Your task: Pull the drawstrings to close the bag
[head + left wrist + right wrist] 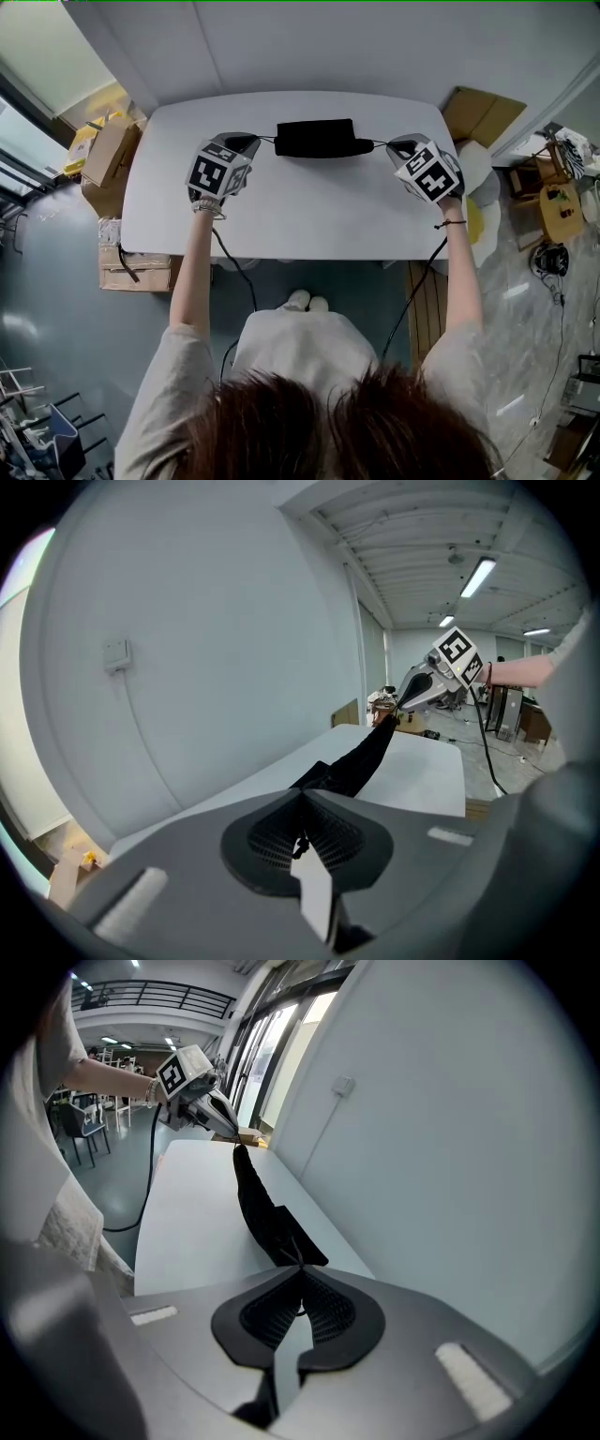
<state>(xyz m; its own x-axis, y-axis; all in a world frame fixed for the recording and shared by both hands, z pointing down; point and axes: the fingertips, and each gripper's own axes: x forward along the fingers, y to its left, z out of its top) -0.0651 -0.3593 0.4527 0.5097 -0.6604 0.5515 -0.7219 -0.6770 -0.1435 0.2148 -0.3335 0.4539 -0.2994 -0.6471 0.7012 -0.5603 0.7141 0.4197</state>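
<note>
A black drawstring bag [317,138] lies stretched across the far part of the white table [300,211]. Its mouth is gathered narrow, and thin cords run out of both ends. My left gripper [251,142] is shut on the left drawstring [265,140], just left of the bag. My right gripper [392,145] is shut on the right drawstring [379,143], just right of it. In the left gripper view the bag [349,764] runs from my closed jaws [302,836] toward the other gripper [422,688]. The right gripper view shows the bag [263,1219] leading from my jaws [301,1305] the same way.
A pale wall [375,47] stands right behind the table. Cardboard boxes [108,155] are stacked on the floor at the left, and another box [476,111] and clutter at the right. Cables [234,272] hang from both grippers toward the person.
</note>
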